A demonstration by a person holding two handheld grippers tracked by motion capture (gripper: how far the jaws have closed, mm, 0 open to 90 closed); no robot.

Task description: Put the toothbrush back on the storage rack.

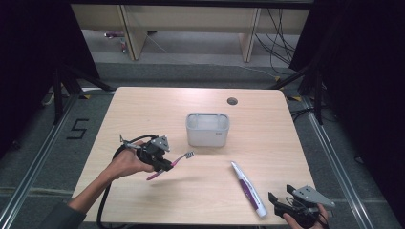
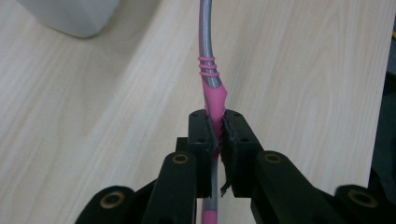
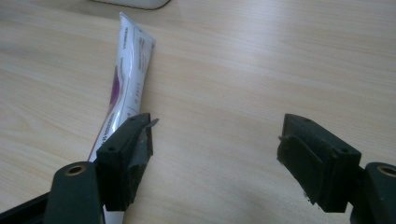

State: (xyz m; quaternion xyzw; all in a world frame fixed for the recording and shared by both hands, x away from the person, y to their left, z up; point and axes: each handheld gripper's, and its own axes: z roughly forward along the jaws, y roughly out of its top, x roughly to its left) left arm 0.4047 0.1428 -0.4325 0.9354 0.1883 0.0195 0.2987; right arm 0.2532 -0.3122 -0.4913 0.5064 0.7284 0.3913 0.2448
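White-and-purple toothpaste tube (image 1: pixel 249 188) bears small lettering too blurred to read.

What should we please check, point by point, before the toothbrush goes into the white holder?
1. Grip: left tongs shut on the toothbrush at its pink handle: ok.
2. Brush clear of the table: held above it, shadow below: ok.
3. Holder upright, top open: ok.
4. Holder's inside free: cannot tell from this angle.
5. Path from brush to holder: bare tabletop between them: ok.
6. Right tongs out of the way: open, at the near right corner beside the toothpaste tube, not holding it: ok.
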